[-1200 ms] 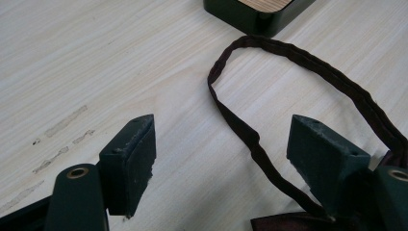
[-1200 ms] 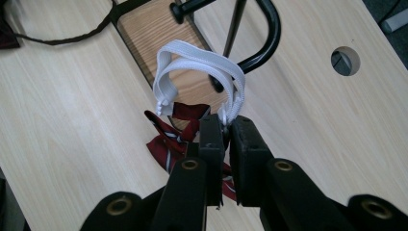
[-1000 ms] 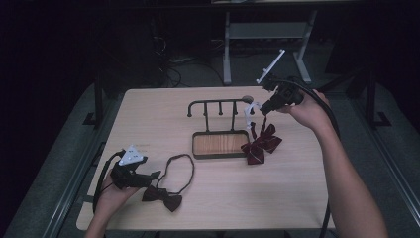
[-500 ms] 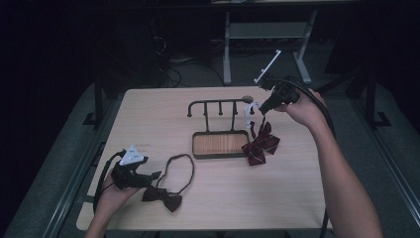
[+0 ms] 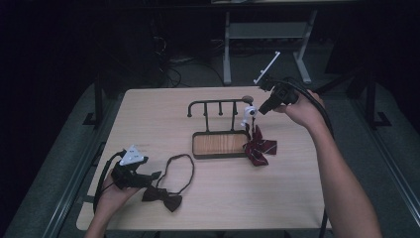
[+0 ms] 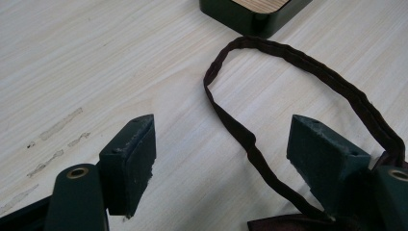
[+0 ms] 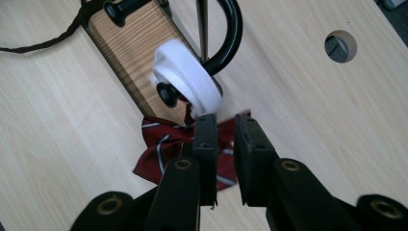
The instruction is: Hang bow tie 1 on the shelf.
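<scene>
A red striped bow tie (image 5: pixel 258 149) lies on the table against the right end of a black rack (image 5: pixel 218 104) with a wooden base (image 5: pixel 220 144). Its white strap (image 7: pixel 187 82) loops over the rack's end peg. My right gripper (image 7: pixel 226 118) is just above the tie (image 7: pixel 161 147), its jaws nearly together at the strap's end. At the front left a dark bow tie (image 5: pixel 163 198) rests flat on the table with its strap (image 6: pixel 250 144) in a loop. My left gripper (image 6: pixel 221 149) stands open on the table, and that strap runs between its jaws.
A corner of the rack's base (image 6: pixel 255 14) lies beyond the left gripper. A round hole (image 7: pixel 340 45) pierces the tabletop to the right of the rack. A metal stand (image 5: pixel 262 34) rises on the floor behind the table. Bare table (image 5: pixel 148 119) spreads at the left and front right.
The right gripper has drifted slightly up and right, and the white strap now sits lower on the rack's end. The left gripper and dark bow tie have stayed put.
</scene>
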